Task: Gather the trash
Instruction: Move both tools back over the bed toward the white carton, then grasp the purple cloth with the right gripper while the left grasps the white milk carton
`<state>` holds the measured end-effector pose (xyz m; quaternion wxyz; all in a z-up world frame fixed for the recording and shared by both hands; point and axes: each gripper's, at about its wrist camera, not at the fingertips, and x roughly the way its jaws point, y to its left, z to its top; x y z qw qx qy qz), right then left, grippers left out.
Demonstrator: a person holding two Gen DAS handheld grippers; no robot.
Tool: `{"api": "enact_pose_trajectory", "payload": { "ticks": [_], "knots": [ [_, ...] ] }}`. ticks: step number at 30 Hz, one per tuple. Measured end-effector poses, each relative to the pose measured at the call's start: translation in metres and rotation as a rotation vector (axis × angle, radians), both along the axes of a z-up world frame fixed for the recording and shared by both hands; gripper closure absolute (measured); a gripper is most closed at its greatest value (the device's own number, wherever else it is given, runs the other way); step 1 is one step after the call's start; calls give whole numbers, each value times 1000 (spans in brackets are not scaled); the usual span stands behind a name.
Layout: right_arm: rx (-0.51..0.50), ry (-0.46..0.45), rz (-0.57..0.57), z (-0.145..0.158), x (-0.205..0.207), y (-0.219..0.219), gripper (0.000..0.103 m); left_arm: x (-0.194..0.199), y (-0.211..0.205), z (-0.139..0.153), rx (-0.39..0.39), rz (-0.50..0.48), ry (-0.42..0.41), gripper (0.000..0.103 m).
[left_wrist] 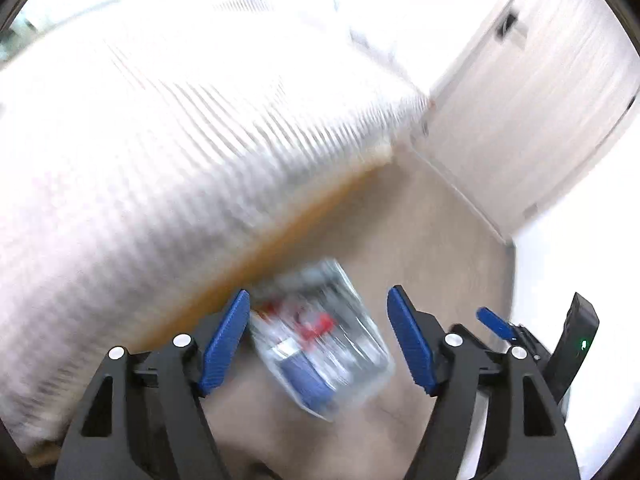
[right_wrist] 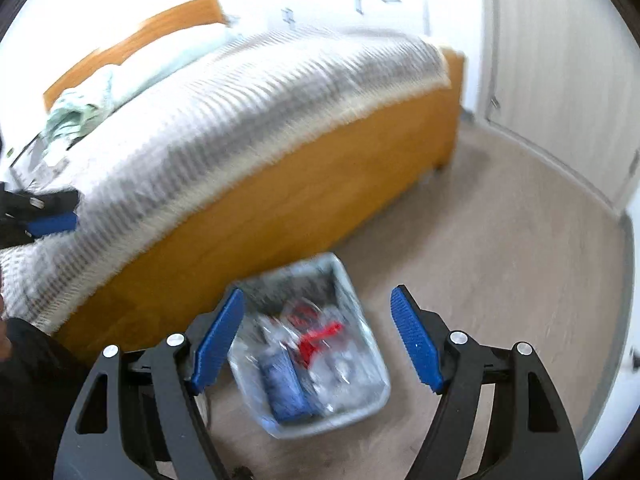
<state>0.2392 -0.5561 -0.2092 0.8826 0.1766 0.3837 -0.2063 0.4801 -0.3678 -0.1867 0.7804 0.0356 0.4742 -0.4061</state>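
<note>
A clear plastic bin [right_wrist: 360,304] stands on the floor beside the bed, blurred by motion. It holds trash: a blue packet [right_wrist: 280,384], a red wrapper [right_wrist: 320,336] and clear plastic. The bin also shows in the left wrist view [left_wrist: 360,320]. My left gripper [left_wrist: 318,340] is open and empty above the bin. My right gripper [right_wrist: 318,340] is open and empty above the bin too. The right gripper's blue fingertip shows at the right edge of the left wrist view [left_wrist: 494,324]. The left gripper shows at the left edge of the right wrist view [right_wrist: 52,222], over the bed.
A wooden bed frame [right_wrist: 280,200] with a striped grey-white cover [right_wrist: 240,112] fills the left. Greenish pillows and crumpled items [right_wrist: 80,108] lie near the headboard. White wardrobe doors [right_wrist: 560,80] stand at the right. Beige floor [right_wrist: 480,260] lies between them.
</note>
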Motion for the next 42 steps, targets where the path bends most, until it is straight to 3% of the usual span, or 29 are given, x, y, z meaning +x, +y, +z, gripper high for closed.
{"api": "enact_pose_trajectory", "payload": {
  "ticks": [4,7,10,14,17,20,23,27,29,33,36,39,41,42],
  "knots": [
    [-69,-47,116,47,50,42,23,49,101,53,-39,175,-153,29],
    [-78,-83,216,78,97,80,23,98,192,73,-47,403,-259,21],
    [-48,-88,330,101,154,129,23,136,269,77,-39,536,-237,20],
    [-101,-81,522,115,231,217,23,172,371,66,-32,699,-240,20],
    [-175,-55,690,109,293,296,23,188,430,63,-8,830,-281,20],
    [-218,1,851,92,362,376,23,200,476,54,0,975,-225,20],
    [-165,32,912,79,416,421,23,207,502,44,-7,1048,-154,20],
    [-171,105,915,63,491,477,23,212,524,44,-48,1050,-143,20],
    [-129,132,896,58,510,485,23,213,526,37,-53,1051,-124,20],
    [73,139,819,54,551,479,23,221,539,27,-69,1061,-71,20],
    [94,157,830,59,573,483,23,222,544,24,-94,1059,-44,20],
    [99,267,902,53,601,500,23,224,544,21,-104,1055,-34,20],
    [61,392,915,41,613,510,43,226,542,19,-98,1045,-35,20],
    [53,454,915,34,618,516,77,226,541,19,-94,1039,-36,20]
  ]
}}
